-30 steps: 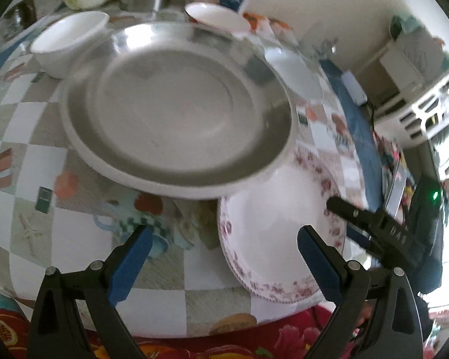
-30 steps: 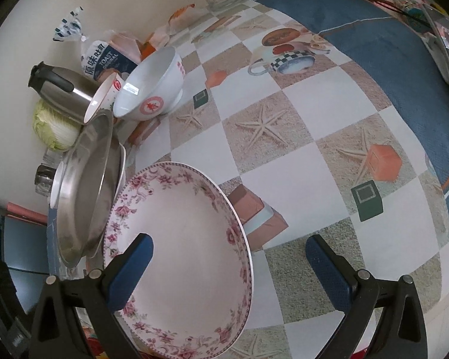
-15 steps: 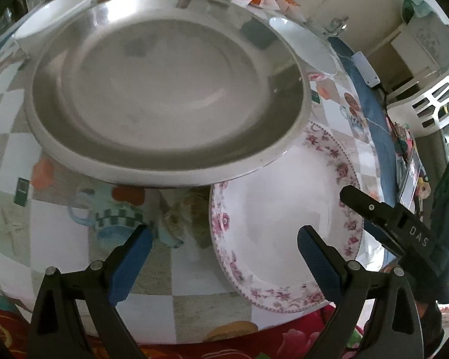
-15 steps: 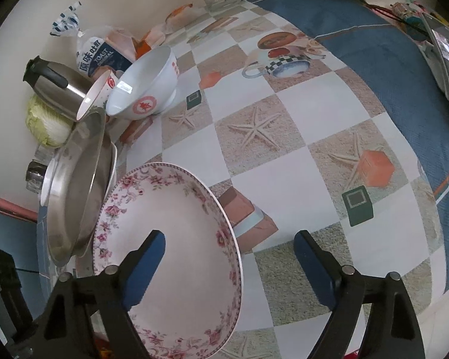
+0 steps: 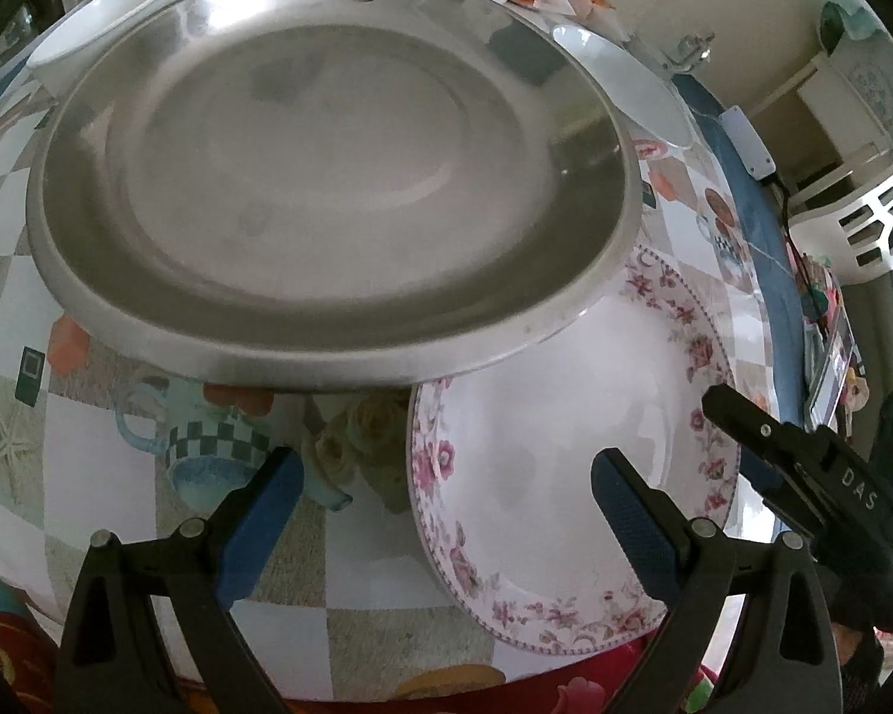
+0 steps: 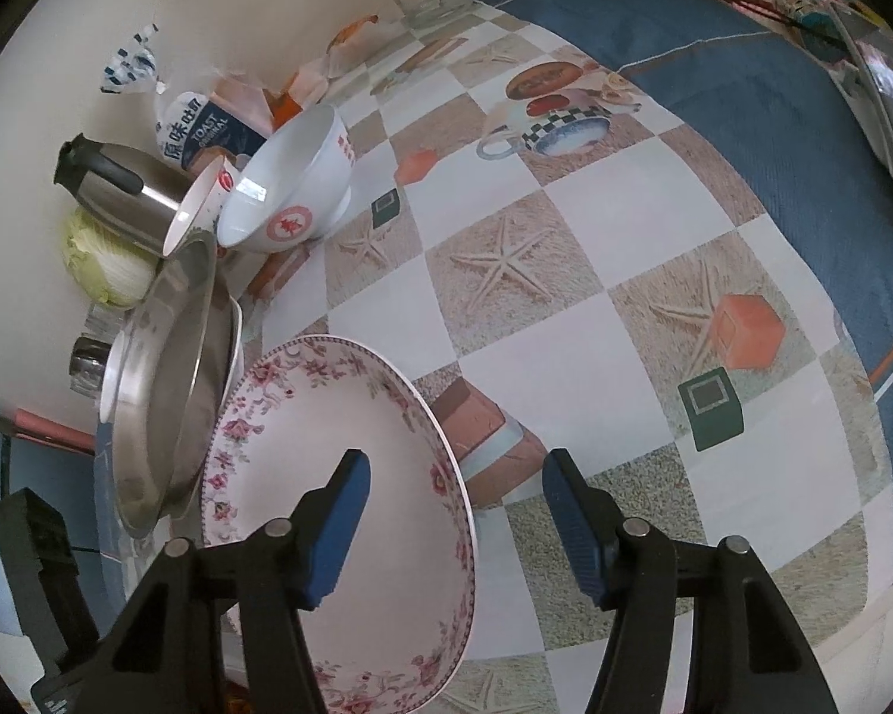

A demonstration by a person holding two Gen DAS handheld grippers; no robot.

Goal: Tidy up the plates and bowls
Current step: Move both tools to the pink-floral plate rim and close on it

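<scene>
While the right tool (image 6: pixel 452 511) closes its jaws, the near rim of the floral plate (image 6: pixel 339 464) sits between the blue pads, one pad over the plate's face, the other out over the bench (image 6: pixel 595 357); neither pad presses on it yet. That plate lies at the bench's front edge, its far rim tucked under the big steel plate (image 5: pixel 327 178), which rests on a white plate beneath. Over to the left tool (image 5: pixel 440 511): spread wide, nothing pinched, hanging above the floral plate's left rim and the checked tablecloth. Further back, a white bowl with red emblem (image 6: pixel 292 184) sits beside a steel kettle (image 6: pixel 113 184) and a cabbage (image 6: pixel 107 262).
</scene>
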